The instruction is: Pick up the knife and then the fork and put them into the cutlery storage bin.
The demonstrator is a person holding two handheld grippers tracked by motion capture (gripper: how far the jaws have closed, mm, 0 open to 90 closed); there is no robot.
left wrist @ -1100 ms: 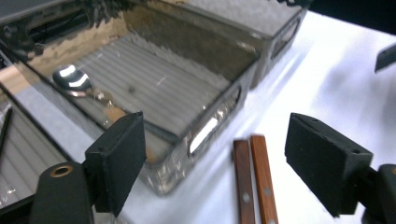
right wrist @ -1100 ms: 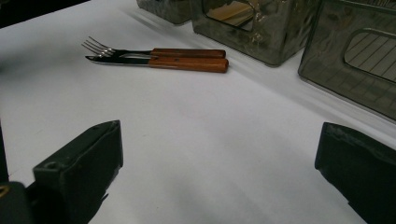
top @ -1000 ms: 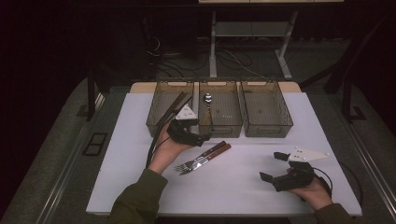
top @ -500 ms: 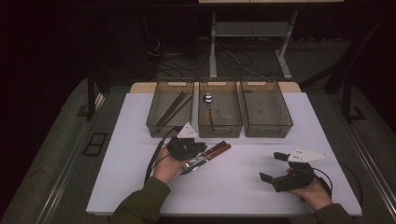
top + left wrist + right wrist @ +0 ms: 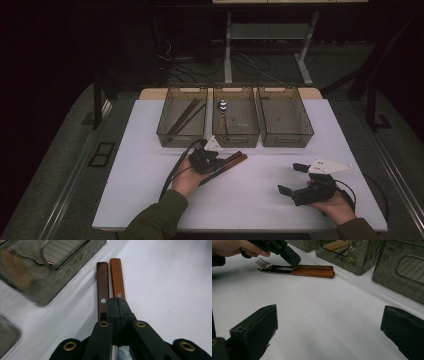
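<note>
On the white desk (image 5: 150,150), three smoky bins are lined up along the far edge: the left bin (image 5: 182,120) holds chopsticks, the middle bin (image 5: 235,120) a spoon, and the right bin (image 5: 285,117) is seen bare.

Just in front of the left and middle bins, the left gripper (image 5: 117,312) has been brought down on two wooden-handled pieces lying side by side, a fork (image 5: 265,264) and a knife (image 5: 274,270). Its jaws have just been closing and are now drawn tight together over the spot where the handles meet the metal. In the left gripper view the jaws sit mostly above the lighter handle (image 5: 117,277), with the darker handle (image 5: 102,282) beside them.

Because the two pieces lie touching, both could be pinched at once, or only one caught by its edge; a shallow bite on thin metal could let the piece swivel or drop when lifted. The neighbour could also be dragged or flicked across the desk.

The right gripper (image 5: 295,180) is held low near the front right of the desk, its jaws spread wide and gripping nothing, well apart from the cutlery, so no clash is likely there.
</note>
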